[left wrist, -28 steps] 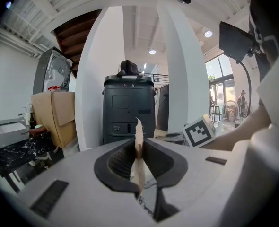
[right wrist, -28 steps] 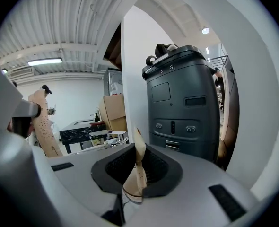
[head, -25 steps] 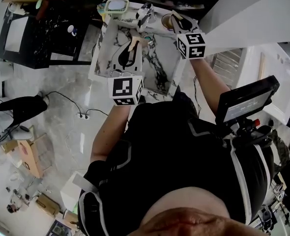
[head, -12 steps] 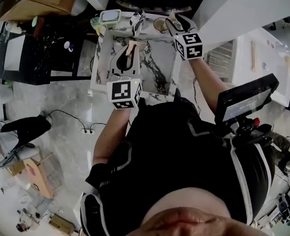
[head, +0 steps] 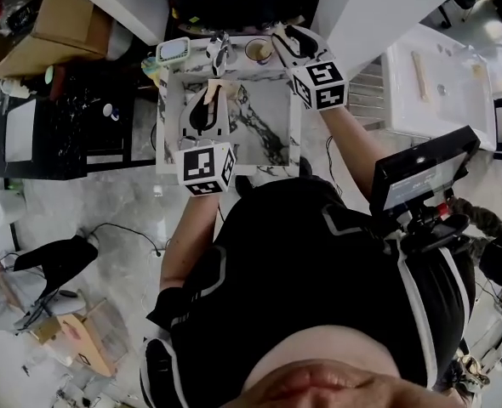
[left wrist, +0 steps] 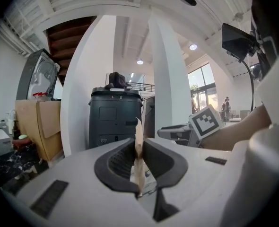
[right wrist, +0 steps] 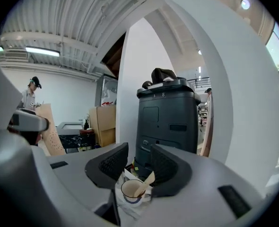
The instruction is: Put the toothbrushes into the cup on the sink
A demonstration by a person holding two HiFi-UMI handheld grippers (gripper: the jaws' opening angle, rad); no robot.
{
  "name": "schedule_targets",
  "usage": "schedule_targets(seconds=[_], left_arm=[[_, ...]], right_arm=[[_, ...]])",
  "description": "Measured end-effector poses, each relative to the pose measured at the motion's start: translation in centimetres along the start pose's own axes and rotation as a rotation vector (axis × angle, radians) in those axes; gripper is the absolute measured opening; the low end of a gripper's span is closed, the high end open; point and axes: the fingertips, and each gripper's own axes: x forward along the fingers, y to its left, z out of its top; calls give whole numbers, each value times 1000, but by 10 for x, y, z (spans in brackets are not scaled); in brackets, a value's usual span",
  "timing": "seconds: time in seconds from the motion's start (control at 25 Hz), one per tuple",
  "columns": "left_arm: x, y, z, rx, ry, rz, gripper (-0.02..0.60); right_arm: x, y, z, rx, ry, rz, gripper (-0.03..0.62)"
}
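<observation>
In the head view my left gripper [head: 208, 109] hangs over the marble sink [head: 272, 138], shut on a thin beige toothbrush [head: 220, 90]. The left gripper view shows that toothbrush [left wrist: 139, 162] pinched upright between the dark pads of my left gripper [left wrist: 138, 148]. My right gripper [head: 287, 42] stands beside the cup [head: 258, 51] on the sink's back ledge. In the right gripper view my right gripper [right wrist: 134, 162] is open above the white cup [right wrist: 131, 191], where a beige toothbrush [right wrist: 146, 182] leans. Nothing is between its pads.
A faucet [head: 219, 53] and a pale green dish [head: 173, 51] sit on the sink's back ledge. A black cabinet [right wrist: 170, 122] stands behind the sink between white pillars. A black shelf unit [head: 64, 126] is at the left, a monitor on a stand [head: 425, 177] at the right.
My right gripper's jaws have opened by the cup, and a toothbrush now rests in it. The left gripper still holds its toothbrush over the basin. The head view has shifted.
</observation>
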Motion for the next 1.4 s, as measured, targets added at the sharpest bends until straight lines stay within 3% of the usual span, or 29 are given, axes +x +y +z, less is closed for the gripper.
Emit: schedule_targets(seconds=[0.16, 0.32, 0.64, 0.92, 1.4], left_arm=[[3, 3, 6, -3, -16, -25, 54], [3, 5, 14, -15, -32, -58, 54], [-4, -10, 32, -2, -64, -88, 54], [1, -16, 42, 4, -82, -109, 54], [24, -15, 41, 19, -86, -95, 54]], right_arm=[[-17, 9, 26, 23, -65, -7, 153], [-36, 14, 51, 54, -106, -13, 89], [-91, 26, 76, 74, -113, 0, 34], [-117, 20, 78, 73, -124, -70, 25], [-120, 14, 65, 98, -123, -80, 23]])
